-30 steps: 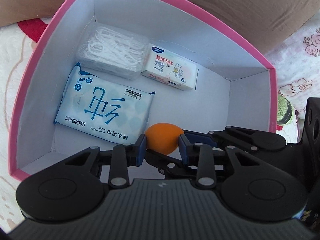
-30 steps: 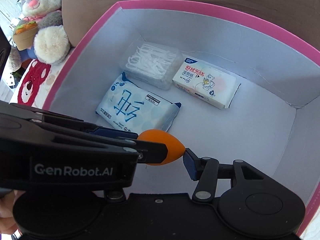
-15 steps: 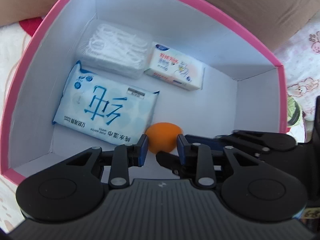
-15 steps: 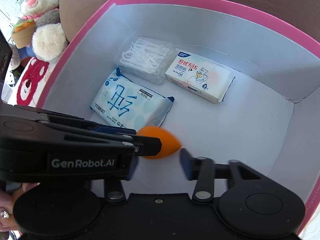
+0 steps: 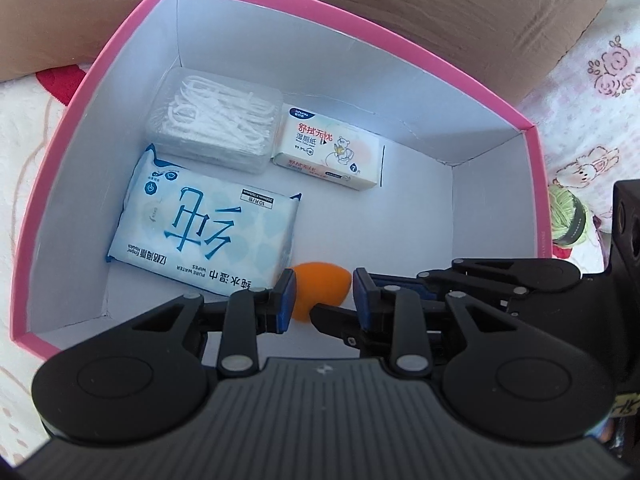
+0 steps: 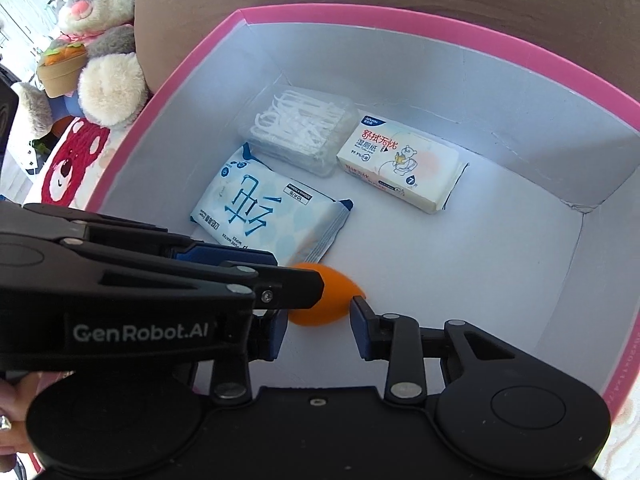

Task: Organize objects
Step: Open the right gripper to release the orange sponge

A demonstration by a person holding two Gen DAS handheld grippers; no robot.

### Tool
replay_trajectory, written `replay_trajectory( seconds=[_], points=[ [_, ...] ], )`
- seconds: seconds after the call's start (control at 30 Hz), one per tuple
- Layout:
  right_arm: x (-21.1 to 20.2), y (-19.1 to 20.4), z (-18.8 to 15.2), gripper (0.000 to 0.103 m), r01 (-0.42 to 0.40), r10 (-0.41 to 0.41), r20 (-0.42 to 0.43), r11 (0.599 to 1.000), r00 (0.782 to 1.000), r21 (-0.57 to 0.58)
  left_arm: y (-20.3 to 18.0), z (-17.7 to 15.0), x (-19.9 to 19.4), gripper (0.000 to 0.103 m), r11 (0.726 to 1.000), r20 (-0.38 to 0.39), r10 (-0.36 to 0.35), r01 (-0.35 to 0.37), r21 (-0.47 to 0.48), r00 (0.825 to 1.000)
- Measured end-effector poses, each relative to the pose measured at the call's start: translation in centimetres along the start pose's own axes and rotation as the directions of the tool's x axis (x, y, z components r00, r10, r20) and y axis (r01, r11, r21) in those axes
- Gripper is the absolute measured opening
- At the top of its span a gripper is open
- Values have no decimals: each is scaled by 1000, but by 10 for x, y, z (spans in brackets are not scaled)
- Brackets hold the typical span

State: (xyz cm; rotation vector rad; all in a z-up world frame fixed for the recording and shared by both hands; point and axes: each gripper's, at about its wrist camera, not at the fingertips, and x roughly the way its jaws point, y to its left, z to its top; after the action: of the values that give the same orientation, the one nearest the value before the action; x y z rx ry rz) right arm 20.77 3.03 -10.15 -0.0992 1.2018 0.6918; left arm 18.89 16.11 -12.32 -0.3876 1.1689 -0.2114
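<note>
An orange egg-shaped sponge (image 5: pixel 320 292) (image 6: pixel 336 300) hangs low inside the pink-rimmed white box (image 5: pixel 360 36) (image 6: pixel 440 20), near its front wall. My left gripper (image 5: pixel 322 280) is shut on it, with a blue pad against each side. In the right wrist view the left gripper reaches in side-on from the left. My right gripper (image 6: pixel 316 316) has its pads against the sponge's lower part, crossing under the left gripper's tips. One of its fingers (image 5: pixel 328 318) shows just below the sponge in the left wrist view.
On the box floor lie a blue wet-wipes pack (image 5: pixel 204 236) (image 6: pixel 268 216), a clear case of floss picks (image 5: pixel 216 120) (image 6: pixel 304 128) and a small white tissue pack (image 5: pixel 328 152) (image 6: pixel 400 168). A plush rabbit (image 6: pixel 100 20) sits left of the box. Patterned cloth (image 5: pixel 592 92) lies around it.
The right gripper's jaws have come together around the sponge, which stood outside them before. The left gripper's jaws have narrowed slightly on it. Both hands have stayed almost in place.
</note>
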Motion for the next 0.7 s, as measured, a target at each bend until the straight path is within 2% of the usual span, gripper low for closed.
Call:
replay_trajectory(
  seconds=[0.33, 0.7],
  points=[
    [-11, -1, -5, 39, -3, 4, 17, 1000, 1000, -4, -11, -6, -18, 29, 998, 25, 33, -34, 50, 999],
    [-78, 9, -23, 39, 34, -27, 107, 998, 994, -61, -40, -20, -73, 29, 987, 71, 28, -39, 153, 997]
  ],
)
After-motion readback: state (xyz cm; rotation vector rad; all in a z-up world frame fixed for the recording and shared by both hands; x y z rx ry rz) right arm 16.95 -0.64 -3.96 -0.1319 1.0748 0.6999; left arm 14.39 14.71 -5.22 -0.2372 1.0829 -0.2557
